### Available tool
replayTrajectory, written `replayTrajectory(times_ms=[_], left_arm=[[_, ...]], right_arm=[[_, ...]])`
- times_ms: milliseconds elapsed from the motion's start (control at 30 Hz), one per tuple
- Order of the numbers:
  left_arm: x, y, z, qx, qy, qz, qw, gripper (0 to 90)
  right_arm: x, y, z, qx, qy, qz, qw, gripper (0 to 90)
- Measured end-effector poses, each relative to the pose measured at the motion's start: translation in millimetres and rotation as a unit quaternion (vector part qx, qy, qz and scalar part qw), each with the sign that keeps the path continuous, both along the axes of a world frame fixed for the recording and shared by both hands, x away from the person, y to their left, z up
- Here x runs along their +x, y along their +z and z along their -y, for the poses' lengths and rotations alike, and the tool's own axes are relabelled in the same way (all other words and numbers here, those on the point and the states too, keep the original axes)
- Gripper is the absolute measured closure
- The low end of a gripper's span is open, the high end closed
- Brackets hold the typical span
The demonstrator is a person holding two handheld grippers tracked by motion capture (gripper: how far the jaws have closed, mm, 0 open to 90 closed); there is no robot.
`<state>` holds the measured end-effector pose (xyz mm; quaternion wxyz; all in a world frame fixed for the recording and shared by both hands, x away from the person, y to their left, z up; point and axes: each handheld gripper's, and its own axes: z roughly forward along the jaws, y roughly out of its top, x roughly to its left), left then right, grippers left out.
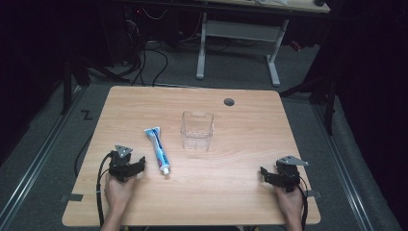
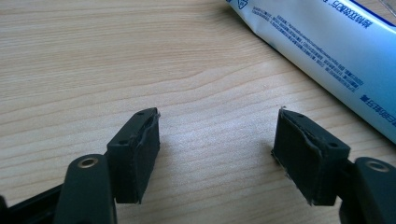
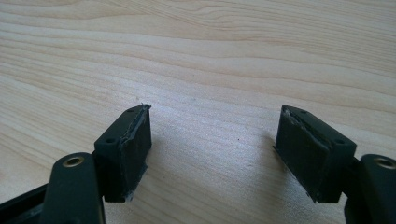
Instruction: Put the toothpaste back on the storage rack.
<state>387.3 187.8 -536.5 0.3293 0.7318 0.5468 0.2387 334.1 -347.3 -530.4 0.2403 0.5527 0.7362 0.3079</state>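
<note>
Pale wood-grain laminate covers the table (image 1: 250, 192), a squarish top with rounded corners and a dark round cable port (image 1: 229, 102) set near its far edge. On this surface a toothpaste tube (image 1: 158, 149) is laid flat, left of centre, its white cap turned toward the person and its flat crimped end pointing away; a clear plastic container (image 1: 197, 130) is stood upright just beside it to the right, the two apart. The left gripper (image 1: 136, 166) is held low at the near-left, near the cap end of the tube, and in the left gripper view its jaws are seen spread wide over bare wood with nothing between them, the blue-and-white tube (image 2: 327, 51) lying across the upper right corner, close to the right-hand jaw but not touched. The right gripper (image 1: 265, 174) is held at the near-right, well apart from both things; in the right gripper view its jaws are likewise parted wide over empty grain. Grey carpeted floor (image 1: 48, 183) is seen around the table, with a white-legged desk frame (image 1: 240, 43) beyond and what appear to be black cables (image 1: 144, 62) trailed across the floor, though that dim corner is hard to read.
</note>
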Motion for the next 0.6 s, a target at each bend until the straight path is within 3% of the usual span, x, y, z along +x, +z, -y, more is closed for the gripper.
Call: replayTrajectory(times_ms=[600], left_arm=[[2.9,7.1,2.7,0.014,-0.007,-0.021,0.9996,39.6]], right_arm=[[0.0,0.0,0.1,0.000,0.000,0.000,1.0000,26.6]])
